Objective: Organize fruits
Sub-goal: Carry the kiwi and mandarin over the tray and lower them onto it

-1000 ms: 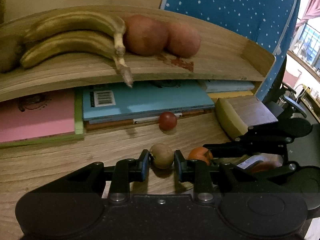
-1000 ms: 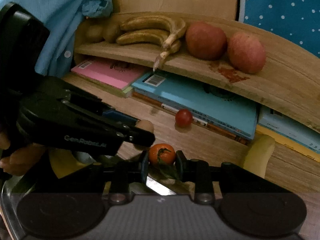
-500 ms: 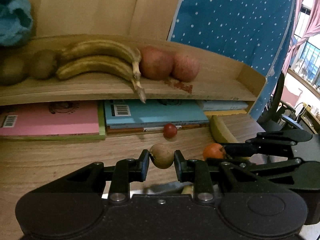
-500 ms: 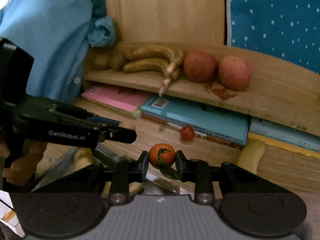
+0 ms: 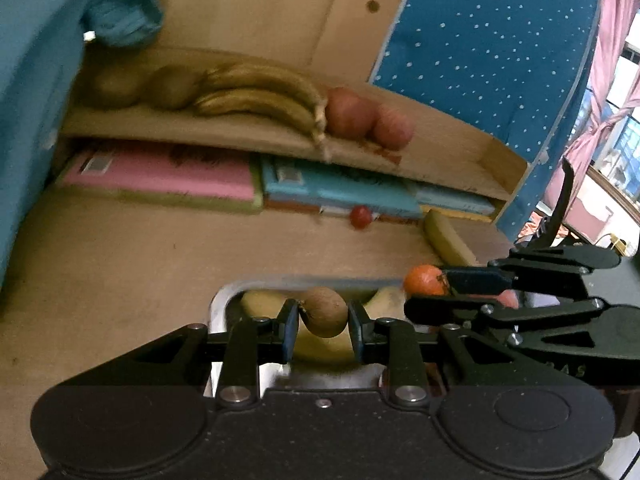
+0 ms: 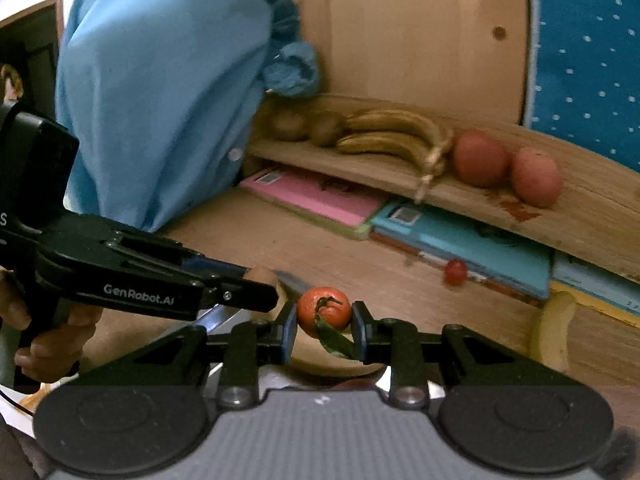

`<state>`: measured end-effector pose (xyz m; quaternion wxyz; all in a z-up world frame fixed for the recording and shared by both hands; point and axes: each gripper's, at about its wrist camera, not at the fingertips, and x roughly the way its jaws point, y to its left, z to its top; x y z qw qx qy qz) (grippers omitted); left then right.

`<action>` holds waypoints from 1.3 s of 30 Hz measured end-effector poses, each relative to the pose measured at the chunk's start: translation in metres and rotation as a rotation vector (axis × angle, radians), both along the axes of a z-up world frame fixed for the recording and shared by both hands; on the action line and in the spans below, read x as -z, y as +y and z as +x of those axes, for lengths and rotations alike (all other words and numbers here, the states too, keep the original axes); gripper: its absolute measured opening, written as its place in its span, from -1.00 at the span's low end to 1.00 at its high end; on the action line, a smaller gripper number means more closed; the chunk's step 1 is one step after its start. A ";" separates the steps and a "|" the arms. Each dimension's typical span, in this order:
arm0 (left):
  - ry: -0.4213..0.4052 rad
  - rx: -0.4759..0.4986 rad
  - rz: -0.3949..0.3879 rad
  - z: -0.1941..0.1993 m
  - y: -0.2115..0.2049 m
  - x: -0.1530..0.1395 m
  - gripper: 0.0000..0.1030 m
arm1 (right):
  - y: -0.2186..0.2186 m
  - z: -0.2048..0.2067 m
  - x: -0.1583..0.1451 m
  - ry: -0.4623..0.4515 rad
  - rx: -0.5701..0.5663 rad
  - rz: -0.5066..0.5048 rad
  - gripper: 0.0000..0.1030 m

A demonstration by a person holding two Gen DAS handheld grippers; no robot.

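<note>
- The left gripper (image 5: pixel 323 330) was closed on a small round brown fruit (image 5: pixel 323 317), held between its blue pads above a metal tray (image 5: pixel 218 300).
- The right gripper (image 6: pixel 324 330) was clamped on a small orange mandarin (image 6: pixel 324 311) with a green leaf hanging below it.
- Both fruits appeared lifted clear of the tray, likely bound for the wooden shelf (image 5: pixel 248 136) well apart across the table.
- To do this well, each grip should be firm but gentle, since soft fruit bruises, and each piece set down beside its kind so it cannot roll.
- The shelf held two brown fruits, a bunch of browning bananas (image 5: pixel 260 94) and two red apples (image 5: pixel 370 120) in a row.
- A small red fruit (image 5: pixel 360 217) lay on the table against the books below the shelf.
- The brown fruit looked matte and rough; the mandarin looked glossy.
</note>
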<state>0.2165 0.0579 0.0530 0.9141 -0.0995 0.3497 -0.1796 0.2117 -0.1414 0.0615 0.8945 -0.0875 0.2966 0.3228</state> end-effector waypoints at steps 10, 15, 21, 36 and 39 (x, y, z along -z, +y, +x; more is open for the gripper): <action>0.053 -0.024 -0.007 -0.025 0.015 0.019 -0.45 | 0.025 -0.017 0.015 0.024 -0.066 -0.063 -0.36; 0.072 -0.033 -0.002 -0.025 0.017 0.026 -0.45 | 0.033 -0.020 0.022 0.032 -0.082 -0.098 -0.36; 0.084 -0.037 0.005 -0.023 0.016 0.031 -0.44 | 0.039 -0.024 0.028 0.007 -0.072 -0.138 -0.36; 0.077 -0.044 0.006 -0.025 0.016 0.030 -0.33 | 0.044 -0.032 0.033 -0.042 -0.074 -0.188 -0.08; 0.066 -0.044 0.005 -0.027 0.016 0.028 -0.24 | 0.041 -0.036 0.031 -0.052 -0.073 -0.180 0.02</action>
